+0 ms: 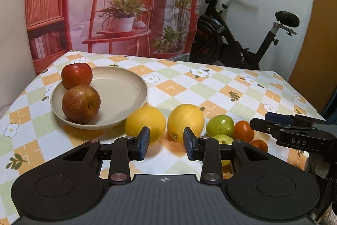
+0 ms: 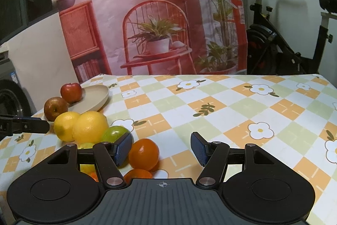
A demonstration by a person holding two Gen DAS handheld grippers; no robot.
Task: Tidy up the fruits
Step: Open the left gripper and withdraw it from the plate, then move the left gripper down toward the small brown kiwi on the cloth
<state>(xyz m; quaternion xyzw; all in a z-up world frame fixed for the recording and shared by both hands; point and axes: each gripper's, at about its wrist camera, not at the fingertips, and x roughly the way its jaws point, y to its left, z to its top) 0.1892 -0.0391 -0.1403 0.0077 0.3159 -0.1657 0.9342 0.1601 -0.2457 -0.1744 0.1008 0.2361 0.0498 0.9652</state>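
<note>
Left wrist view, beige plate holding two apples, both hand-held grippers open, empty.

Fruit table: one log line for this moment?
plate: two apples | lemons: on cloth | left tool: open, empty | right tool: open, empty

You face a table under a checked, flowered cloth. On it sits a beige plate; just beside it lie two lemons, then green fruits and small oranges, bunched close together at your near edge.
</note>
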